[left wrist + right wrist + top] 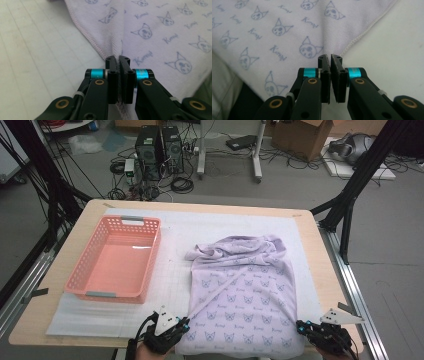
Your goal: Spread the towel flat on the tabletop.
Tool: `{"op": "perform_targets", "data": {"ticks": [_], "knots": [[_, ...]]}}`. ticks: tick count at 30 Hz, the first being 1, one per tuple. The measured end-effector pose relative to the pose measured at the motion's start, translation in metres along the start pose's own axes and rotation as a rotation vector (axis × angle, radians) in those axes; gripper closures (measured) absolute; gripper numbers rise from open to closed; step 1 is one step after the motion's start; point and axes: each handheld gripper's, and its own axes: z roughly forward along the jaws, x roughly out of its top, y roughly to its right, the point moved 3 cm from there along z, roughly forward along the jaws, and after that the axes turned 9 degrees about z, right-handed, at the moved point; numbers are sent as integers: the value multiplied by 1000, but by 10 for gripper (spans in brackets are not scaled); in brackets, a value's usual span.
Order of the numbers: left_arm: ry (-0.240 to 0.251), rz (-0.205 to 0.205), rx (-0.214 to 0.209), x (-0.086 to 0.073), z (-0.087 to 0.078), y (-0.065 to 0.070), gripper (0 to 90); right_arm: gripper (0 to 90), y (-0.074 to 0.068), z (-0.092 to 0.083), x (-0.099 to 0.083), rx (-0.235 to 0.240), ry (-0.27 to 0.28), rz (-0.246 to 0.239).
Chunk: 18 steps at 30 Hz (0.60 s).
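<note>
Lilac printed cloth [245,295], gripped at both near corners, on a white mat [175,270].

Cloth lies right of the pink basket [117,257], long axis running away from the person, far end bunched. Left gripper [186,322] has its jaws closed on the near-left hem; right gripper [300,326] has its jaws closed on the near-right corner; cloth stretches ahead of both, each about equally near. Print: cat-eared faces with a script word, roughly "Kuromi", not sharp enough to confirm.

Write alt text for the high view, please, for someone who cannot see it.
A lilac printed cloth lies on a white mat, its near corners pinched by the left gripper and right gripper. An empty pink basket sits to its left.
</note>
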Motion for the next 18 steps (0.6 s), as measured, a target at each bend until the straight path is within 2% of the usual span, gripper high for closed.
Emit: {"op": "perform_targets", "data": {"ticks": [2, 4, 6, 8, 10, 14, 16, 18], "knots": [[8, 0, -28, 0, -2, 3, 858, 862, -1, -4, -4, 24, -13, 1], [46, 9, -36, 3, -3, 4, 829, 840, -2, -7, -7, 35, -15, 9], [100, 5, 4, 7, -3, 2, 680, 718, 0, -10, -4, 31, 11, 20], [122, -16, 34, 11, 0, -4, 566, 664, -1, -10, 0, 27, 41, 42], [115, -24, 48, 14, 6, -10, 551, 633, -1, -5, 7, -6, 62, 37], [64, -40, 43, 16, 24, -17, 501, 625, -1, 11, 15, -68, 62, 29], [30, -28, 54, 16, 30, -16, 496, 646, 0, 17, 16, -86, 49, 22], [19, 14, 69, 17, 32, -13, 544, 701, 1, 19, 16, -83, 37, 12]]}}
